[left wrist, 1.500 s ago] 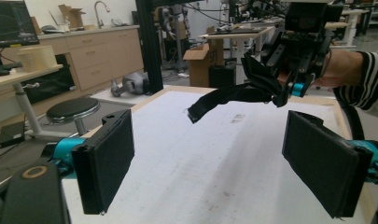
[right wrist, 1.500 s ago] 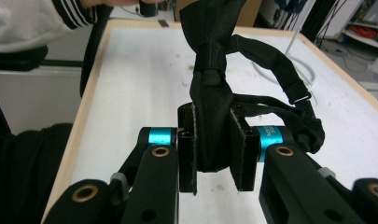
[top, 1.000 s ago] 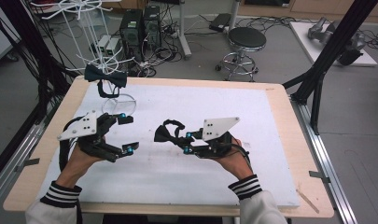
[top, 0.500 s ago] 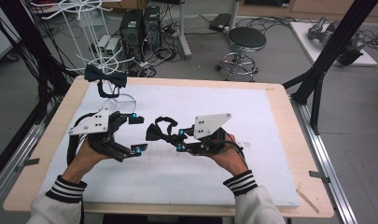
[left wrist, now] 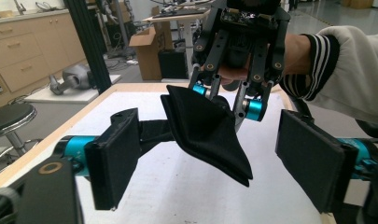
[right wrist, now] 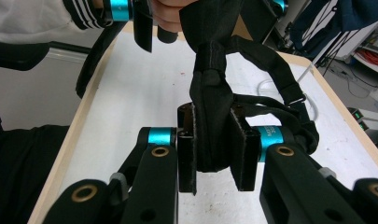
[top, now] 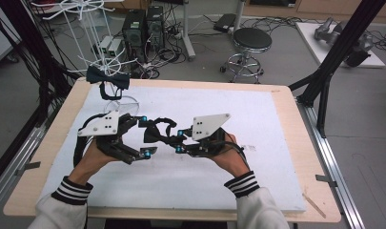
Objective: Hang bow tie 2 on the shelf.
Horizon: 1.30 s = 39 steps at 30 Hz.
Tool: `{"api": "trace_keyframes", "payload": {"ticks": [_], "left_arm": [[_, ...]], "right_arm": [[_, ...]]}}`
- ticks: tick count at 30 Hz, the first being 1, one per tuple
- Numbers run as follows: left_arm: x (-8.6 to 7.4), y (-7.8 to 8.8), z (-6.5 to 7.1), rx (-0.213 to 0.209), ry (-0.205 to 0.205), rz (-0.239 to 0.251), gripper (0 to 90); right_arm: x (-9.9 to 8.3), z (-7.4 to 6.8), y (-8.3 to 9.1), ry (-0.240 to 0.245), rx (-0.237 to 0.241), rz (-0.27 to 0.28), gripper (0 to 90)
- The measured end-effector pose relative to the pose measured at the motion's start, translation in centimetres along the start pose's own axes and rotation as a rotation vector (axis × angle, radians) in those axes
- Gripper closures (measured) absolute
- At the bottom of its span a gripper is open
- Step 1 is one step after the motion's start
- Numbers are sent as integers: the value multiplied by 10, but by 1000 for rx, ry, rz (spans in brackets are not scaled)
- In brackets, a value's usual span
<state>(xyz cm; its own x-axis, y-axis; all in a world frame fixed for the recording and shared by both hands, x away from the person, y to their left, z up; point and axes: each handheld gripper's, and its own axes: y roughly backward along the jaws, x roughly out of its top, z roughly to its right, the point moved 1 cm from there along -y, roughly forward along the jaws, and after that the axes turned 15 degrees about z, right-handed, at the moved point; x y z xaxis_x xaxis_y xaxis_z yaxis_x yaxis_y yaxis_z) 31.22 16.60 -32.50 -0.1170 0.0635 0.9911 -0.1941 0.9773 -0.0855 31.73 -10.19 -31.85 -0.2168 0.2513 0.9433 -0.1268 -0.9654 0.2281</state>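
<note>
Between my spread left gripper (left wrist: 214, 163) jaws hangs the black bow tie (left wrist: 207, 133), free wing pointing toward them; right gripper (right wrist: 213, 151) clamps its other wing.

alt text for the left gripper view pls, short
The right gripper holds a black bow tie by one wing, its free wing hanging between the left gripper's open jaws. Below is the white table; a striped-cuffed sleeve enters at right.

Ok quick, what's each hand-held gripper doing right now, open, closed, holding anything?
Left hand-held gripper: open, jaws wide on either side of the black bow tie, not touching it.
Right hand-held gripper: closed on the black bow tie, one wing pinched.
</note>
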Motion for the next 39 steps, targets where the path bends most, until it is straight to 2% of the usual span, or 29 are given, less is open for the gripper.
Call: {"api": "trace_keyframes", "payload": {"ticks": [8, 12, 14, 21, 29, 34, 36, 37, 39], "left_arm": [[-5, -3, -4, 18, 3, -25, 405], [-6, -5, -5, -5, 3, -23, 466], [-7, -6, -4, -18, -12, -37, 521], [-9, -8, -4, -8, -9, -55, 640], [-8, -7, -2, -36, 1, -54, 756], [-8, -7, 0, -26, 5, -54, 766], [-8, -7, 0, -22, 5, -53, 767], [-8, -7, 0, -22, 7, -50, 767], [-8, -7, 0, -20, 3, -47, 767]], "right_arm": [[-2, 1, 0, -14, -3, -17, 758], [-3, 3, -2, -12, 0, -17, 758], [-4, 3, -2, -10, 0, -22, 757], [-5, 3, -2, -8, -2, -41, 758], [-6, 5, -1, -6, -14, -38, 740], [-6, 5, -3, -7, -28, -33, 641], [-6, 4, -3, -6, -36, -34, 567], [-6, 4, -4, 6, -45, -29, 485], [-7, 3, -5, -5, -97, -20, 244]]}}
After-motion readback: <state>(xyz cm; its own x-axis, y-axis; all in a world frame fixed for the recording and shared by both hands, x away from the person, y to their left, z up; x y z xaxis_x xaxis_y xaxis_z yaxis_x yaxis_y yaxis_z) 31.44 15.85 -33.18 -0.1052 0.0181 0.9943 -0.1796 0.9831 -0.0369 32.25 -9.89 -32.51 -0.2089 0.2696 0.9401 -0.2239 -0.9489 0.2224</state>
